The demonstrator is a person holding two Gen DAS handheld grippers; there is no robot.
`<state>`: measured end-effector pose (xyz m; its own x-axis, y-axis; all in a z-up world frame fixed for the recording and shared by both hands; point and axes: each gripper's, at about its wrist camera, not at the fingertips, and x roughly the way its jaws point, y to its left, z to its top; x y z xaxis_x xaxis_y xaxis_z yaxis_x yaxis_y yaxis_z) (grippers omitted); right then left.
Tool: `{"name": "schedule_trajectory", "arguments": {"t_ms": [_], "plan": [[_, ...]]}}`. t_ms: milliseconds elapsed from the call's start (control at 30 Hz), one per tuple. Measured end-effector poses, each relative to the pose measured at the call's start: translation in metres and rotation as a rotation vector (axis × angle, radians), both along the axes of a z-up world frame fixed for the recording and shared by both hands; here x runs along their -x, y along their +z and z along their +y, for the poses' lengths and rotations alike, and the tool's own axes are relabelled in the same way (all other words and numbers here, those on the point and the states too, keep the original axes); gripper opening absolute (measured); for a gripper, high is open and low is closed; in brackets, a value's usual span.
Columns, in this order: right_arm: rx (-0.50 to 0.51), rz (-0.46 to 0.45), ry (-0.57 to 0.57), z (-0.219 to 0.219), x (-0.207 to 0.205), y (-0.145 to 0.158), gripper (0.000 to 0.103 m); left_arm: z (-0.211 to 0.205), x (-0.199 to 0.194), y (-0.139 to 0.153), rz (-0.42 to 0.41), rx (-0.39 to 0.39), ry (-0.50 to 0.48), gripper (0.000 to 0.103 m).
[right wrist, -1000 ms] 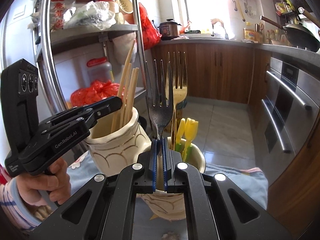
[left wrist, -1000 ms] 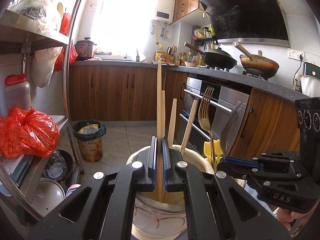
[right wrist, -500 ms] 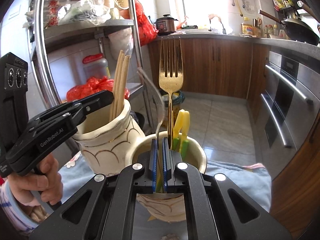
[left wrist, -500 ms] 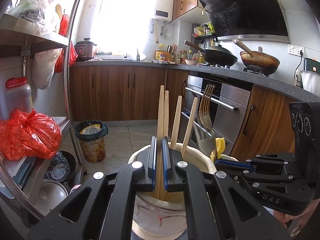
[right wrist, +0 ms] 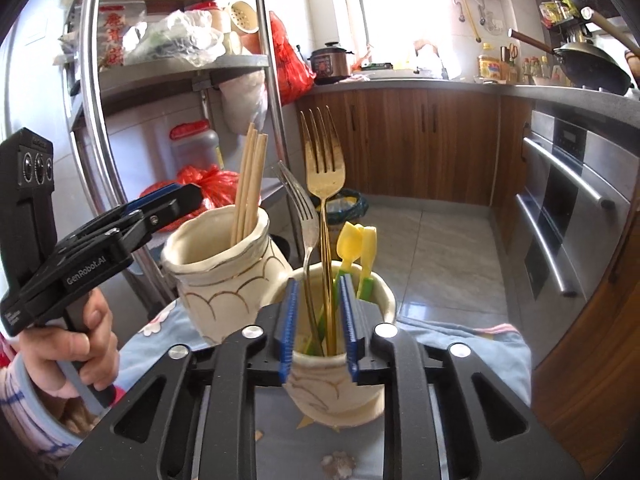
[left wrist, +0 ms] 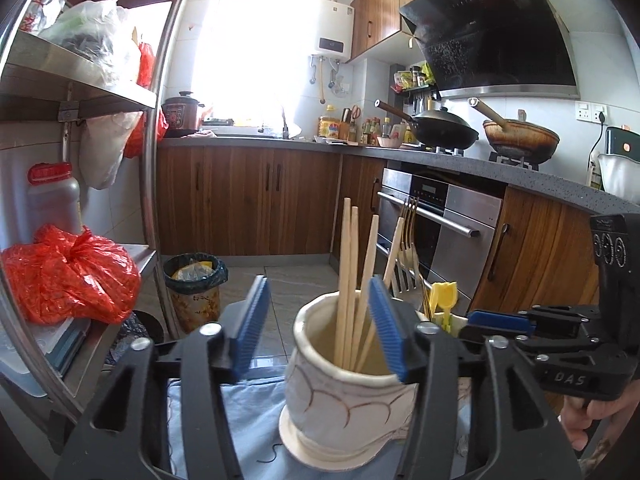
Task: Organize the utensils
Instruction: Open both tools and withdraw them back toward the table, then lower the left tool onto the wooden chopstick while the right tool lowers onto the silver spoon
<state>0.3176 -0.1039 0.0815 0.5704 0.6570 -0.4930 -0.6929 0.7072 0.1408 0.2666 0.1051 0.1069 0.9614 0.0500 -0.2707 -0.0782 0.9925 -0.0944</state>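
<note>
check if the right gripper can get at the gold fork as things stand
Probably yes. The right gripper has its jaws opening around the gold fork, which stands upright in the smaller cup beside the silver fork; nothing blocks it.

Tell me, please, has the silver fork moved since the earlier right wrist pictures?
Yes. The silver fork has dropped into the right-hand cup; it rests tilted beside the gold fork, free of the opening right tongs.

A pale blue cloth-covered surface [right wrist: 472, 340] carries two cream ceramic jars just ahead of the grippers: chopstick jar [left wrist: 340, 392], fork jar [right wrist: 340, 392].
</note>
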Motion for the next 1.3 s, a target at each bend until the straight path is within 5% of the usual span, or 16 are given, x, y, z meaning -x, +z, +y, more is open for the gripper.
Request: {"name": "schedule_trajectory", "arguments": {"t_ms": [467, 667, 1300], "plan": [[0.012, 0.0, -0.02, -0.029, 0.045, -0.014, 0.064, 0.005, 0.046, -0.011, 0.024, 0.029, 0.011, 0.083], [0.06, 0.041, -0.034, -0.04, 0.058, -0.03, 0.068, -0.001, 0.06, -0.027, 0.102, 0.043, -0.02, 0.083], [0.279, 0.148, -0.02, -0.047, 0.096, -0.084, 0.078, -0.078, 0.073, -0.091, 0.402, -0.13, -0.193, 0.083]]}}
